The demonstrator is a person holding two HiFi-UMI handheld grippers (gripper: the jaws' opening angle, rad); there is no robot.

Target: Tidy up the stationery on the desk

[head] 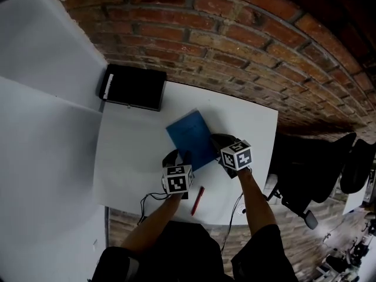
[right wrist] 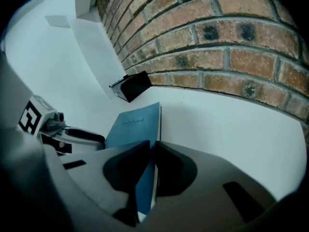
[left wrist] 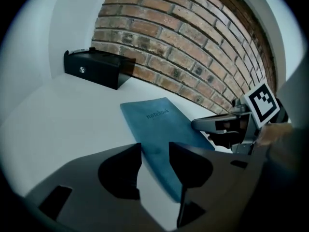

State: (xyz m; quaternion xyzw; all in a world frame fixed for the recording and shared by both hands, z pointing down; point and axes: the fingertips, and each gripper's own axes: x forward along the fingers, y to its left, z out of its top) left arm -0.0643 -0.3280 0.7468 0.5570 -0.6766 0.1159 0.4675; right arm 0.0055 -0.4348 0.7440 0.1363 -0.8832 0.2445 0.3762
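Only legible txt: "notebook", lowercase, on cover of the blue notebook [left wrist: 161,129].

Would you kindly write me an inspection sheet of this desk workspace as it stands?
Surface: white desk, mostly bare.
Job's things: blue notebook near the middle; red pen by the near edge, between the two arms.
Clutter: black case at the far left corner.
Grippers: left gripper open, with the notebook's near end between its jaws; right gripper shut on the notebook's edge.
Cables: black cable trailing over the near edge.
Surroundings: brick wall behind; office chair at the right.
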